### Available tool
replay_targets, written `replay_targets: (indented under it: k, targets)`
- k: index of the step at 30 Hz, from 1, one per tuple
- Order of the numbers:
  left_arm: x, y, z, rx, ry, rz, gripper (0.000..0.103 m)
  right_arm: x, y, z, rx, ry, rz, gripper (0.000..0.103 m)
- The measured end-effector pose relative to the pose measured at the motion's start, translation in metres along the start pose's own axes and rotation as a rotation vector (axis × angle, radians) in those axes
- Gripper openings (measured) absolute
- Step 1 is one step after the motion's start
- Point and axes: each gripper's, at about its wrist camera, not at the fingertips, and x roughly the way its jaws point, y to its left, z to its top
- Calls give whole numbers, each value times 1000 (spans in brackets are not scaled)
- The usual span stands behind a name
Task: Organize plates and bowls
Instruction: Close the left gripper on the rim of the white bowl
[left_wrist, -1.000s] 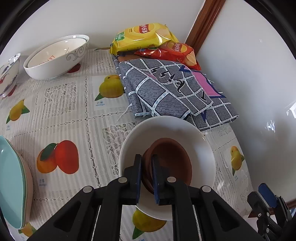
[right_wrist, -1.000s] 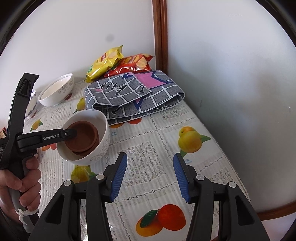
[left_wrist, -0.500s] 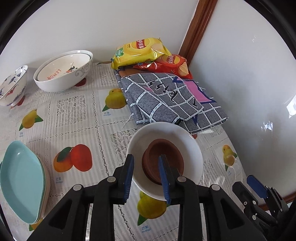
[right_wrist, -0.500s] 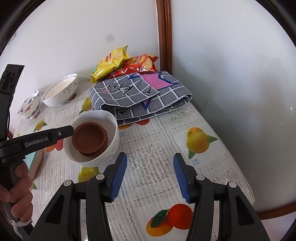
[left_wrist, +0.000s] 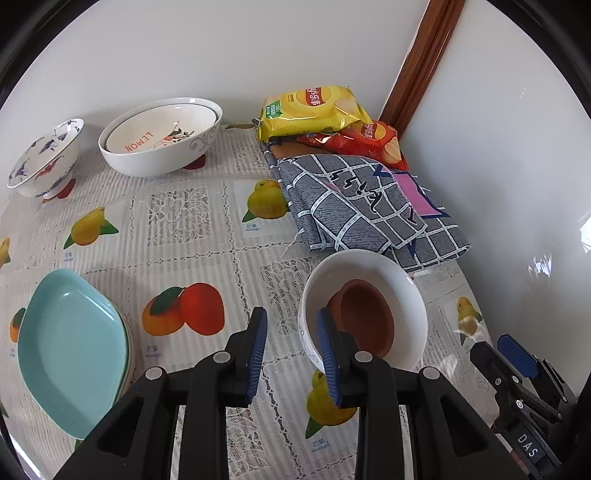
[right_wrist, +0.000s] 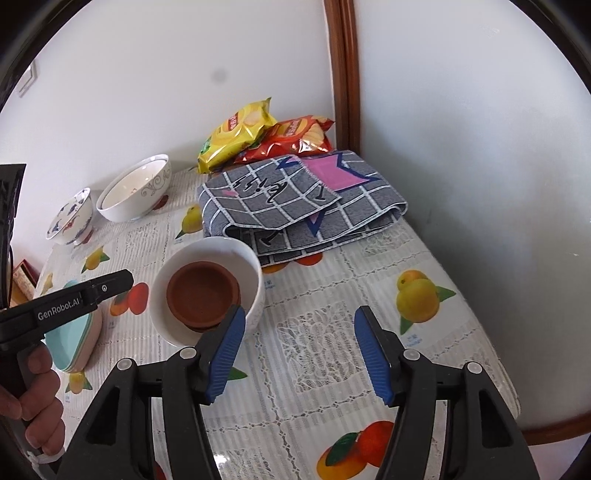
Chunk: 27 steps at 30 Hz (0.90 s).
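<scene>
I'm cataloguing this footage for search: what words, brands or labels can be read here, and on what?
"LEMON": orange letters inside the inner of two nested white bowls.
"GenRobot.AI": side of the black left gripper.
"DAS": black right gripper's body.
Yellow chip bag, red chip bag, fruit-print tablecloth captions, grey checked folded cloth script: too small or stylised to read.

Matt terracotta dish (left_wrist: 365, 317) in glossy white bowl (left_wrist: 369, 266)
</scene>
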Motion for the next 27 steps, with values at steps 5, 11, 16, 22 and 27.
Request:
replay_targets:
  k: [5,11,16,22,27]
  targets:
    - [7,1,1,7,14,0,27,12,4,3,3,17,5,61]
    - [21,1,3,4,42,-18,27,30,11,6,-8,37,14,61]
    - [34,-1,4,14,67,-6,27,45,15,9,-15,56,18,61]
    - [50,-4,6,38,95,20,29,64,19,10,-19,88,-4,57]
    - [61,-7,6,53,113,34,31,75,22,10,-24,104,-7,52]
